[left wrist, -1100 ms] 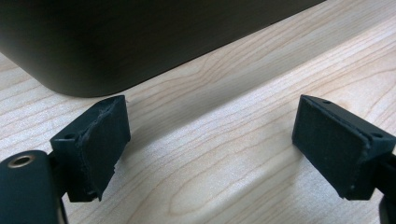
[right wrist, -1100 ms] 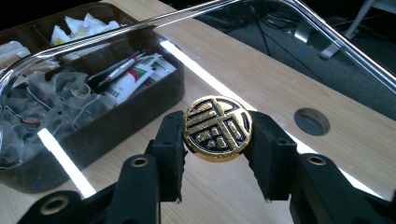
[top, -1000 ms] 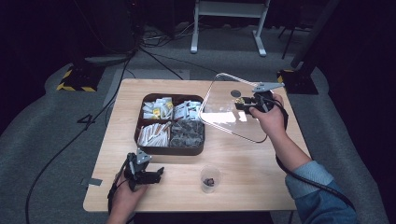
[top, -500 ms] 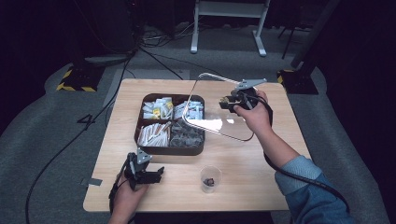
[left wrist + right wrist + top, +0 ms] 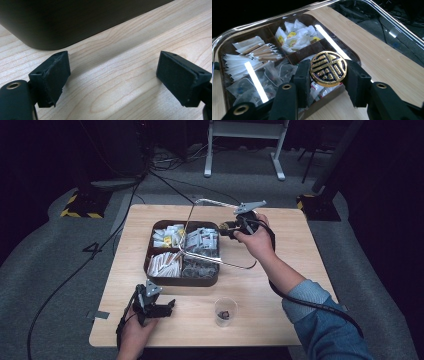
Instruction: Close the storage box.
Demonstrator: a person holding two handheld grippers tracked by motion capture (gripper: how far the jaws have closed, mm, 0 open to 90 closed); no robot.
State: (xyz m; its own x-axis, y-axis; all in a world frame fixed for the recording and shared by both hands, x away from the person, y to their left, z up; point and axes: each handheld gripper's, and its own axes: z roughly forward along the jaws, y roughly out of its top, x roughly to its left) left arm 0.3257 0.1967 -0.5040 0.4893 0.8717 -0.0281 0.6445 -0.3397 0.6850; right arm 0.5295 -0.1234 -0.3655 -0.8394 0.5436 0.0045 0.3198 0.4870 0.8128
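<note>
Tabletop: gold-crested lid knob [image 5: 328, 68] between fingers [image 5: 303, 81]

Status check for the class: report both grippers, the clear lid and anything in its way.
Right gripper shut on the lid's gold knob, clear lid tilted above the compartment box. Left gripper open, empty, on the table. Nothing in the way.

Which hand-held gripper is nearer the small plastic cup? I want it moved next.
Left. The left hand-held gripper rests on the table beside the small plastic cup; the right hand-held gripper holds the clear lid over the tray, farther away.
</note>
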